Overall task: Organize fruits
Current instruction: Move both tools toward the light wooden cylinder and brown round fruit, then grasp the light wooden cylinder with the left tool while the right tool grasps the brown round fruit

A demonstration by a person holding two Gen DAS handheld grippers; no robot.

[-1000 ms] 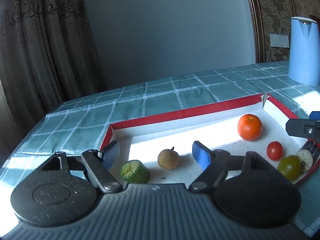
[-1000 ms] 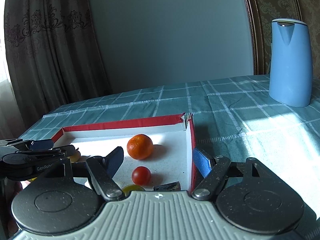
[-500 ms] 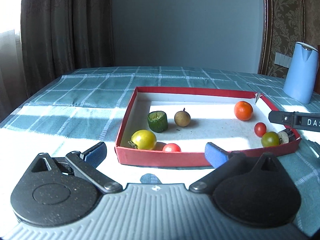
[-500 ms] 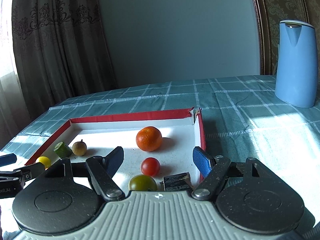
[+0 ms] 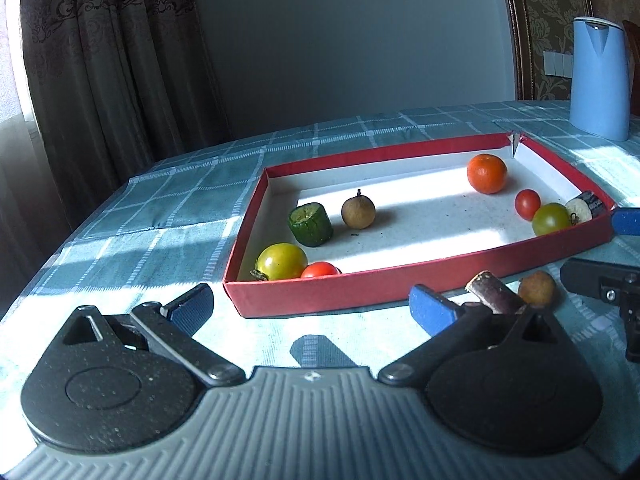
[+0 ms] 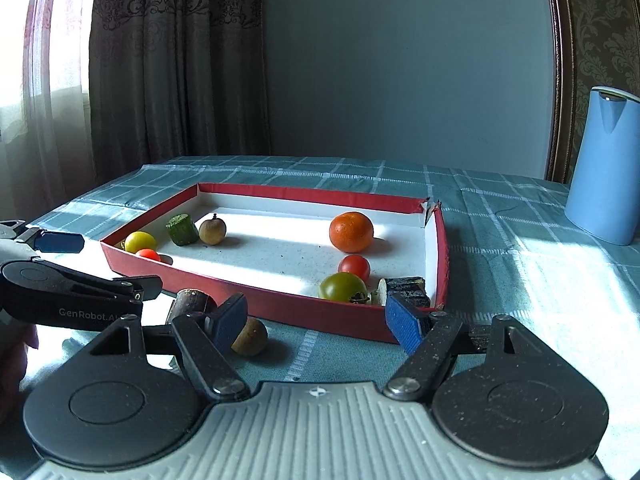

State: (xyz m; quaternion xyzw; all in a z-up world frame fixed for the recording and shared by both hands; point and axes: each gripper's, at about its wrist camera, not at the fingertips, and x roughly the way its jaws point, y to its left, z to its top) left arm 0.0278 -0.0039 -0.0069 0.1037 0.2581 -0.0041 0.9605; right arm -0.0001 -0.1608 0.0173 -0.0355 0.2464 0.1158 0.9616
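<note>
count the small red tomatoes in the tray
2. One red tomato sits toward the tray's right side, between the orange and the green tomato. The other lies in the near left corner beside the yellow tomato.

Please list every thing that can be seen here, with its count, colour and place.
tray: 1, red outside, white inside, on the table
orange: 1, in the tray, far right corner
red tomatoes: 2, in the tray, one right, one near left
green tomato: 1, in the tray, near right
yellow tomato: 1, in the tray, near left corner
cucumber piece: 1, green, in the tray, left
longans: 2, brown, one in the tray, one outside
dark stick pieces: 2, one in the tray, one outside
kettle: 1, blue, far right
tablecloth: 1, teal check
curtain: brown, behind
left gripper: open, empty
right gripper: open, empty
</note>
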